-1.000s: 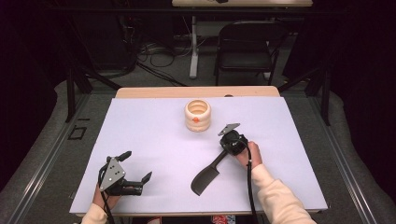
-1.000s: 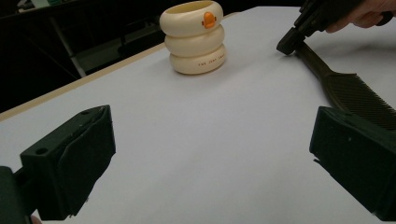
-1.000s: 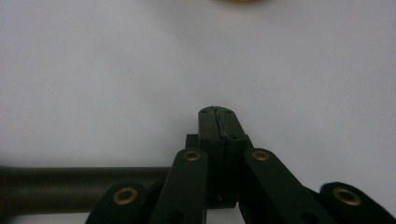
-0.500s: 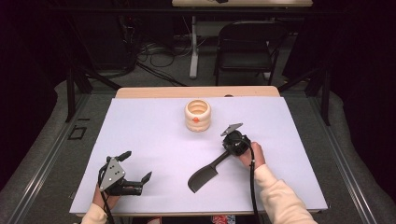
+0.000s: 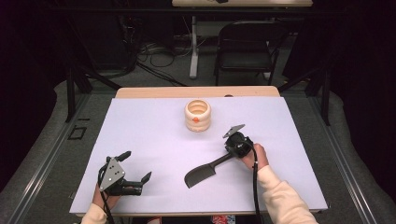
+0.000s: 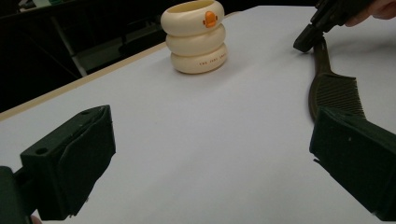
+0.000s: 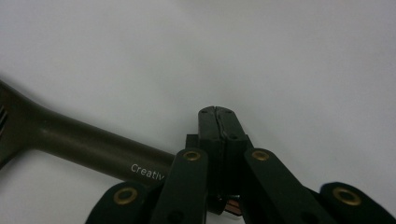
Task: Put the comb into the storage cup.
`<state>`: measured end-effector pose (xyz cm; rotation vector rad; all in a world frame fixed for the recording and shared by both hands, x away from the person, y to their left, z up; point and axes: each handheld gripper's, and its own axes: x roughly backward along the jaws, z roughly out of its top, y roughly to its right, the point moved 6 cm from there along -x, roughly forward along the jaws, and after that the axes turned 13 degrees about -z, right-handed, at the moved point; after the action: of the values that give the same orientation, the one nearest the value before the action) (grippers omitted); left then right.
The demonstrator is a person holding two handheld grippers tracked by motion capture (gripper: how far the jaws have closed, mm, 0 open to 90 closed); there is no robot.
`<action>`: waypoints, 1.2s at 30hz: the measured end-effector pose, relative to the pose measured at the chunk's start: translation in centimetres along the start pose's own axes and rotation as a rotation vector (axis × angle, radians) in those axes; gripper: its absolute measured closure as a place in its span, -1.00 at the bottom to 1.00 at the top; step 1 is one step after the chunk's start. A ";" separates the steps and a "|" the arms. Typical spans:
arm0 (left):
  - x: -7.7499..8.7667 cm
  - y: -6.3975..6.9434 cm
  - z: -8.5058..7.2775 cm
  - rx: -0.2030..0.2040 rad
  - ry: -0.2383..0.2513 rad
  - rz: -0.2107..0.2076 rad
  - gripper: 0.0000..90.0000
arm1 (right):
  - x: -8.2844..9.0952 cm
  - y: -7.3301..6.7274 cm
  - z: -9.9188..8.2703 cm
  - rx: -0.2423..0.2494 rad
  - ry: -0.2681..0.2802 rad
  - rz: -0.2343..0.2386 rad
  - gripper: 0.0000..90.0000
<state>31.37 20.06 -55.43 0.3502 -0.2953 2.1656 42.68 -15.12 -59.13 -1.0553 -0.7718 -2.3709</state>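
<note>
- Right gripper (image 5: 232, 150): jaws pressed together in the right gripper view, handle of the dark brush (image 5: 201, 172) passing just beside/under them. Can't tell if the handle end is actually pinched or the jaws merely rest against it.
- Brush lies flat on the surface (image 5: 154, 135), nearer the person than the cream stacked-ring holder (image 5: 198, 115) and a bit to its right; head end points away from the holder, handle end toward the right gripper.
- Left gripper (image 5: 135, 170): jaws wide apart, nothing between them, well apart from the holder on its near-left side. In the left gripper view the holder (image 6: 197, 36) sits ahead, the brush (image 6: 332, 88) off to the side.
- My read of the step: get a firm hold on the handle tip, then lift toward the holder.
- To do it well: clamp across the handle's flat width, not on the rounded edge, or it will roll out.
- Lift the handle end first so the head pivots off the surface without dragging.
- Bring the brush upright before it reaches the holder rim; the holder looks light and could tip if knocked.
- Left gripper is free to steady the holder if needed.
</note>
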 end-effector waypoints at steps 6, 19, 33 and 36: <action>0.0 0.0 0.0 0.000 -0.001 0.001 -0.99 | 0.2 -0.1 -0.2 0.008 -0.006 0.004 1.00; 0.0 0.0 0.0 0.001 -0.001 0.002 -0.99 | 0.5 -0.4 -0.7 0.021 -0.022 0.018 1.00; 0.0 0.0 0.0 0.000 -0.001 0.002 -0.99 | 1.3 -0.8 -1.5 0.037 -0.036 0.026 1.00; 0.0 0.0 0.0 0.001 -0.002 0.002 -0.99 | 1.5 -0.9 -1.6 0.036 -0.039 0.029 1.00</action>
<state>31.36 20.07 -55.44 0.3522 -0.2957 2.1676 40.37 -15.73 -59.18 -1.0931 -0.8049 -2.3095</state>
